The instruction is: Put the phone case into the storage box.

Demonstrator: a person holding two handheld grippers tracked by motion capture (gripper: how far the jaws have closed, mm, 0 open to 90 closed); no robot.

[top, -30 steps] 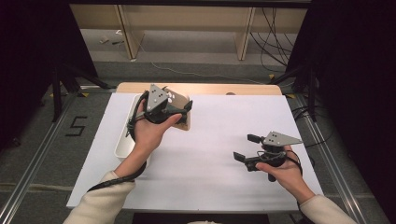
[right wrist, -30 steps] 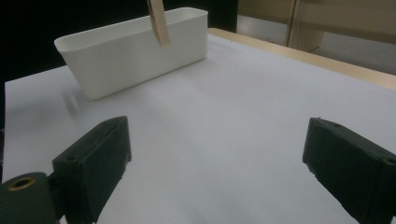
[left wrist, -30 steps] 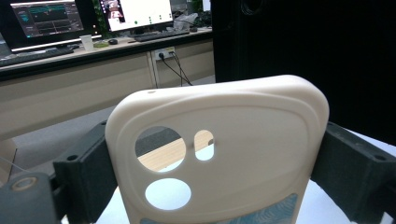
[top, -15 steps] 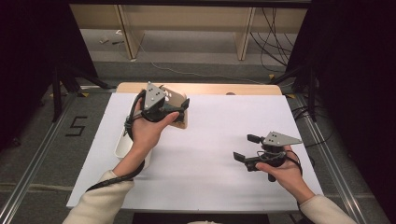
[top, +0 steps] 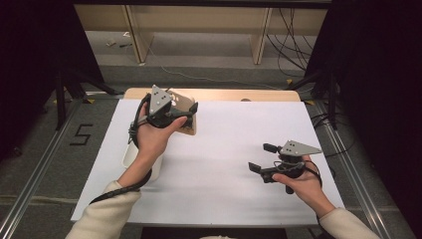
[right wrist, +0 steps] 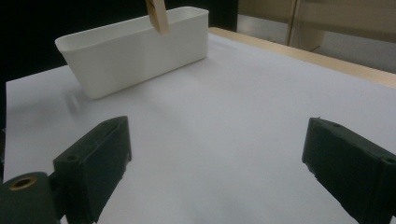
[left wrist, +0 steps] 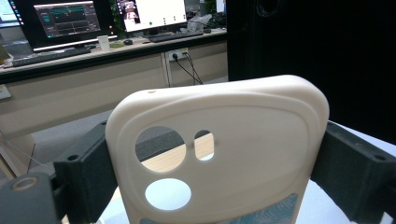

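Observation:
A cream phone case (left wrist: 243, 140) with camera cut-outs stands upright between the jaws of my left gripper (left wrist: 217, 172), which is shut on its two side edges. In the high view, my left gripper (top: 191, 115) holds the phone case (top: 190, 119) above the table's far left part, over the far end of a white bin (top: 130, 158). My right gripper (top: 261, 157) hovers low over the white sheet at the right, open, with nothing between its jaws. The right gripper view shows my right gripper (right wrist: 219, 163) facing the white bin (right wrist: 135, 46), with a corner of the phone case (right wrist: 156, 14) above it.
A white sheet (top: 229, 149) covers the wooden table (top: 239, 94), whose edge shows at the back. Black curtains hang at both sides. A metal rail (top: 358, 174) runs along the right. Beyond the table stands a desk with monitors (left wrist: 70, 18).
The left hand has drifted slightly to the left with the phone case still held. The right hand and its gripper have not moved.

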